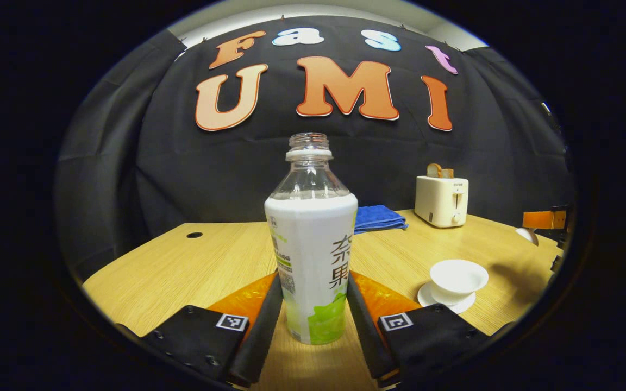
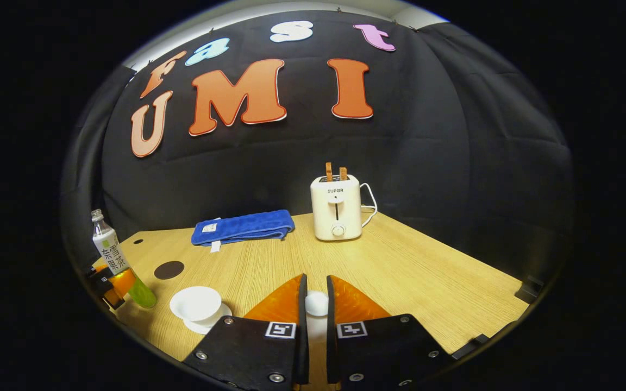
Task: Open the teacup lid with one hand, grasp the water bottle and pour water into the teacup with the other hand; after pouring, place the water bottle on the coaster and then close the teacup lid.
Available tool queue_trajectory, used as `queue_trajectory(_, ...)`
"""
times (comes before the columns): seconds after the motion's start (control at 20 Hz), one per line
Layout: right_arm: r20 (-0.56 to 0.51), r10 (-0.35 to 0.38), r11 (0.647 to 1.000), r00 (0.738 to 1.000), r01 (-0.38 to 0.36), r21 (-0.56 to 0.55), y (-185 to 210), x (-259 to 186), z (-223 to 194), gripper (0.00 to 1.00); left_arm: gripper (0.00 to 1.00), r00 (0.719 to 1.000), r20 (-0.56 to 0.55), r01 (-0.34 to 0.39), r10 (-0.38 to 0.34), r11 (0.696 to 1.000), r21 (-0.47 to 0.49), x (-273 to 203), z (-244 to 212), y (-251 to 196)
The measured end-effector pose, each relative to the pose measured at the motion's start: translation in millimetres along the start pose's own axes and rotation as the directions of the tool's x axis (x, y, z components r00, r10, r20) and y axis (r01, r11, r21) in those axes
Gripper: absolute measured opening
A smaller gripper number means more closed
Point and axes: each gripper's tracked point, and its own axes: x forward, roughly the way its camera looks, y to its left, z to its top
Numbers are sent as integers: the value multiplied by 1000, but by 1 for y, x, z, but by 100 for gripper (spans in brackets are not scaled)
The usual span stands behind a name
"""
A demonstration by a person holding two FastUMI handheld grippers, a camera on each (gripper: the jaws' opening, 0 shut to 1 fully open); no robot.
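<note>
An uncapped water bottle [image 1: 311, 255] with a white and green sleeve stands upright between the fingers of my left gripper [image 1: 311, 304], which press on both its sides. Whether its base rests on the table I cannot tell. The bottle [image 2: 111, 251] also shows far left in the right gripper view. The white teacup [image 1: 458, 278] sits lidless on its saucer to the bottle's right. My right gripper [image 2: 316, 304] is shut on the knob of the white lid [image 2: 316, 303], held over the table to the right of the teacup [image 2: 195, 304]. A dark round coaster [image 2: 169, 269] lies behind the cup.
A white toaster [image 2: 336, 209] with two slices of toast stands at the back of the wooden table [image 2: 400, 271]. A folded blue towel [image 2: 243, 227] lies to its left. A small dark hole [image 1: 194, 235] marks the table's far left part.
</note>
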Motion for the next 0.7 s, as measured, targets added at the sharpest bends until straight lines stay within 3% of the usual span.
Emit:
queue_trajectory(0.2,1,8,1000,1000,-8,2,3,-2,1,13,67,1000,-12,16,-15,999,38,2,2,-3)
queue_trajectory(0.4,11,13,1000,1000,-13,5,3,-5,3,13,64,999,-27,32,-27,981,189,1,10,-4)
queue_trajectory(0.55,13,6,1000,1000,-6,9,-3,-7,4,13,64,999,-25,39,-32,938,344,3,20,-4)
queue_trajectory(0.7,14,-5,1000,1000,5,19,-11,-10,4,13,65,998,-25,61,-57,848,527,5,23,-9)
